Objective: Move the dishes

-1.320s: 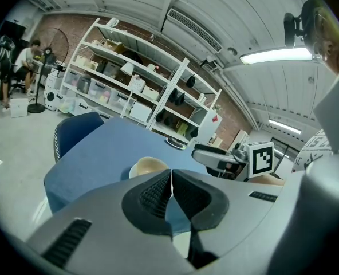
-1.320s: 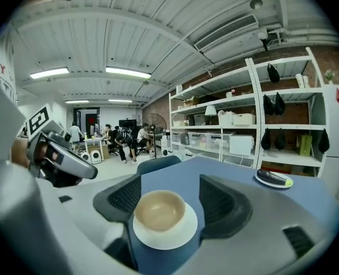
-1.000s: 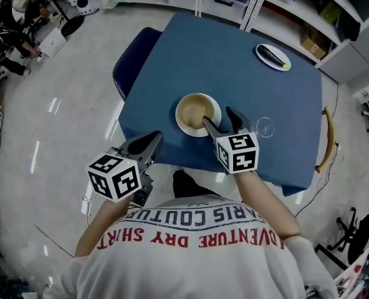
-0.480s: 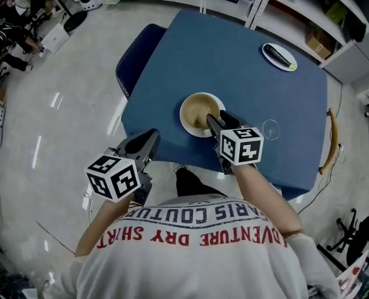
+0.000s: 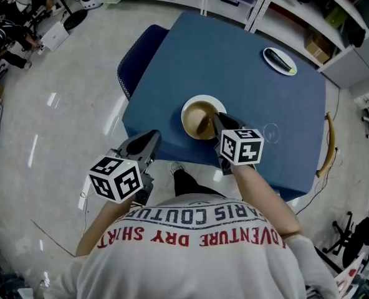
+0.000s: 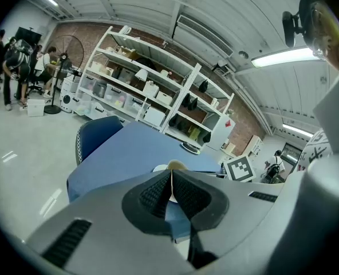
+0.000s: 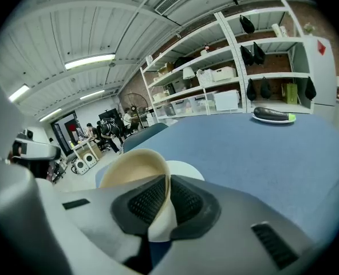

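A tan bowl (image 5: pixel 197 121) hangs tilted just above a white plate (image 5: pixel 204 98) near the front edge of the blue table (image 5: pixel 234 61). My right gripper (image 5: pixel 216 122) is shut on the bowl's right rim. In the right gripper view the rim of the bowl (image 7: pixel 132 168) is pinched between the pads of the gripper (image 7: pixel 166 202), with the plate (image 7: pixel 184 169) behind it. My left gripper (image 5: pixel 151 139) is off the table at its front left corner, shut with nothing in it. The left gripper (image 6: pixel 171 191) faces the table, where the bowl (image 6: pixel 176 165) shows just past its tips.
A small plate with a dark vegetable (image 5: pixel 279 60) sits at the table's far right corner. A clear glass (image 5: pixel 271 131) stands right of my right gripper. A blue chair (image 5: pixel 138 58) is at the table's left side. Shelves line the back wall.
My right gripper went from open beside the bowl to shut on its rim. The bowl has since tipped up and shifted toward me, baring the white plate's far rim. The left gripper stayed put.
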Action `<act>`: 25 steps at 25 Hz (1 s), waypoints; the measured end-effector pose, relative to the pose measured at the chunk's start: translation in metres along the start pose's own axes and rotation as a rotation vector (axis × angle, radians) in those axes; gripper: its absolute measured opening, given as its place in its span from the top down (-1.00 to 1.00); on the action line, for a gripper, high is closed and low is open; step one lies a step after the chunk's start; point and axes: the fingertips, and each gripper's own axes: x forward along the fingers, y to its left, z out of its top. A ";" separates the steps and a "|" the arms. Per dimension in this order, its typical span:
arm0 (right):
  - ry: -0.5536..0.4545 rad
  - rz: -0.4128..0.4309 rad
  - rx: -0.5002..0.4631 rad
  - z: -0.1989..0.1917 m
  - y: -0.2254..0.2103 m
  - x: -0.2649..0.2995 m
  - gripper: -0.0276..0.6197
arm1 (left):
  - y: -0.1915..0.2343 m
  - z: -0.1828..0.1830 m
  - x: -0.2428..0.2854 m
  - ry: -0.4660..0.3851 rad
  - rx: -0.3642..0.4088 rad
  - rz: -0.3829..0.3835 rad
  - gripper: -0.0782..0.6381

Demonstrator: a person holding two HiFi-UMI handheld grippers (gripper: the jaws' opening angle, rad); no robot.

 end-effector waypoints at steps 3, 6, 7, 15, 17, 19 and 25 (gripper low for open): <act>-0.006 0.012 0.008 0.004 0.003 0.000 0.81 | 0.004 0.002 -0.002 -0.008 -0.003 0.002 0.70; -0.024 0.021 0.015 0.015 0.006 0.002 0.82 | 0.011 0.005 -0.003 -0.022 -0.004 0.010 0.70; -0.031 0.021 0.015 0.020 0.006 0.002 0.82 | 0.014 0.006 -0.003 -0.025 -0.009 0.012 0.70; -0.105 0.017 0.057 0.066 0.002 0.009 0.82 | 0.035 0.014 -0.003 -0.026 -0.037 0.034 0.70; -0.128 0.007 0.069 0.081 -0.003 0.012 0.82 | 0.039 0.021 0.000 -0.032 -0.033 0.033 0.70; -0.147 -0.007 0.079 0.093 -0.010 0.016 0.82 | 0.042 0.027 0.004 -0.035 -0.031 0.032 0.70; -0.164 -0.054 0.123 0.115 -0.036 0.036 0.82 | 0.054 0.038 0.017 -0.029 -0.031 0.028 0.70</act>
